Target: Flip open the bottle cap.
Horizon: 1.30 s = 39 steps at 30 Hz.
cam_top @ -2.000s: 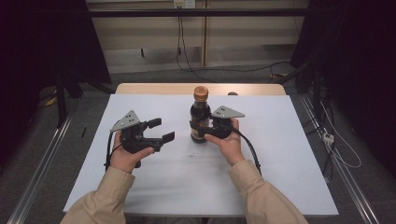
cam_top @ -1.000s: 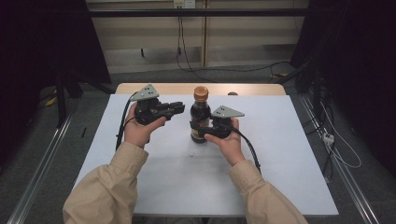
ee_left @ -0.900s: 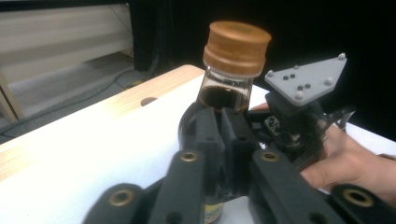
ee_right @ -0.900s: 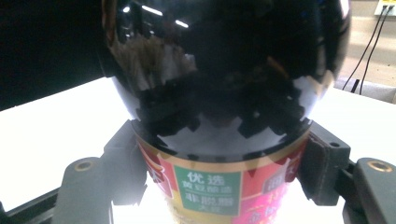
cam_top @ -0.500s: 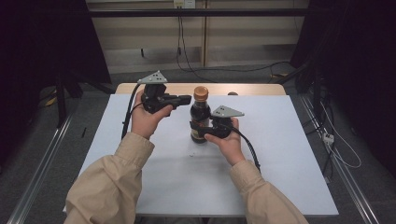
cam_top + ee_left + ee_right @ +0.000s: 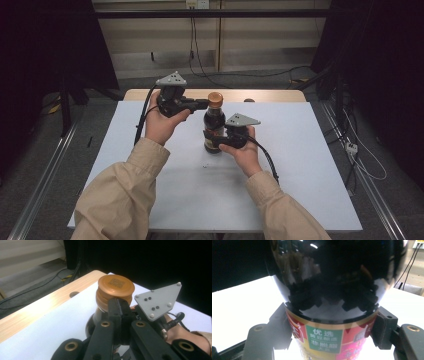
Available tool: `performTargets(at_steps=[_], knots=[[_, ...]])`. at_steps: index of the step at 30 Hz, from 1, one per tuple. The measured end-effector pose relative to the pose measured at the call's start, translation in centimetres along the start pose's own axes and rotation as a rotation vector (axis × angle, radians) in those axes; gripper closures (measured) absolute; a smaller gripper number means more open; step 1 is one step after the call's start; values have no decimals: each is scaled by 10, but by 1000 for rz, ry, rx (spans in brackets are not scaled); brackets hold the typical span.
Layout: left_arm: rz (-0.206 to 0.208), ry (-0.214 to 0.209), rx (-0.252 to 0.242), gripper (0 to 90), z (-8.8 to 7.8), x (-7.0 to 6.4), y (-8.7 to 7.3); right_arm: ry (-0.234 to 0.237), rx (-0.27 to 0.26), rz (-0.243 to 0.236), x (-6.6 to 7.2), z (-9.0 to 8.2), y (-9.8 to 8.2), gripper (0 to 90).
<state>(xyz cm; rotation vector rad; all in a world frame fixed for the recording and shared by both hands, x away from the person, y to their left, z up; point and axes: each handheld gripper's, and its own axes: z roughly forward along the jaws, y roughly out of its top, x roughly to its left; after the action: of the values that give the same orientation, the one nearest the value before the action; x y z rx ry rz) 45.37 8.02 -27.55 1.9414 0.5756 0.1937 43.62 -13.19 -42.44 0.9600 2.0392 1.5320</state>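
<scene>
A dark sauce bottle with an orange-brown cap stands upright in the middle of the white table. My right gripper is shut on its labelled lower body, one jaw on each side, and has just tightened a little. My left gripper is held level at cap height, to the bottle's left. Its jaws are shut together with nothing between them, and the tips sit right against the side of the cap. The right gripper's grey plate lies just beyond the cap.
The white table top has a wooden strip along its far edge, with a small hole in it. Cables trail on the floor to the right. Dark curtains stand at both sides.
My left gripper has risen from the table's left side and swung right to the bottle cap, its jaws going from open to shut. The right gripper and bottle have stayed put.
</scene>
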Motion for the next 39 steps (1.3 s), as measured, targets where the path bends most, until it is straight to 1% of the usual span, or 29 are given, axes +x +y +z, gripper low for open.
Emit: performTargets(at_steps=[1,2,3,4,6,7,8,11,12,17,18,21,22,23,24,25,26,27,28,29,30,32,33,35,36,38,39], knots=[[0,0,0,900,0,0,0,0,0,0,0,0,0,314],[2,0,10,900,0,-1,1,-5,2,3,1,0,0,316],[5,7,7,900,1,-2,2,-4,1,5,1,0,0,317],[3,16,15,900,0,-3,2,-5,1,10,1,0,0,317],[8,25,7,900,1,-4,2,-11,1,16,1,0,-1,318],[8,25,7,900,1,-4,2,-14,-1,19,1,0,-1,319],[-4,25,3,900,2,-4,2,-15,-6,22,1,0,-2,319],[1,21,1,900,2,-5,2,-13,-13,28,1,0,-3,319],[-8,20,-1,900,2,-4,2,-12,-9,29,1,0,-3,319],[-14,18,-1,900,5,-4,3,-7,-16,45,-1,0,-3,319],[-7,26,3,900,5,-5,4,-8,-16,46,-1,0,-4,318],[-12,24,11,900,5,-5,5,-6,-15,47,-1,0,-4,319],[-11,29,21,900,4,-6,6,-4,-15,46,-1,0,-4,319],[-47,-20,-67,900,1,-6,8,-3,-15,47,-1,0,-4,319],[-52,-38,-133,900,-5,-8,16,1,-14,38,-1,0,-4,318],[-1,12,-122,900,-7,-16,28,-2,-12,21,2,1,-4,317],[-1,12,-122,900,-7,-16,28,-10,-12,-3,6,3,-3,315],[42,42,-80,900,-6,-24,39,-24,-13,-12,10,5,-3,314],[60,61,-37,900,-4,-33,55,-27,-16,-14,11,6,-3,311],[61,58,-29,900,-4,-34,59,-24,-13,-9,11,6,-2,311],[53,56,-28,900,-5,-34,61,-22,-12,4,9,5,-3,310],[50,55,-21,900,-6,-33,61,-13,-11,24,5,2,-4,310],[45,56,-3,900,-7,-30,57,-11,-13,33,4,1,-5,310],[38,55,4,900,-6,-29,55,-9,-15,33,3,1,-5,310],[38,58,15,900,-7,-26,49,-11,-14,33,4,2,-5,309],[28,57,10,900,-9,-23,44,-8,-12,33,3,2,-5,308],[26,60,15,900,-10,-22,43,-5,-10,39,2,1,-5,308]])
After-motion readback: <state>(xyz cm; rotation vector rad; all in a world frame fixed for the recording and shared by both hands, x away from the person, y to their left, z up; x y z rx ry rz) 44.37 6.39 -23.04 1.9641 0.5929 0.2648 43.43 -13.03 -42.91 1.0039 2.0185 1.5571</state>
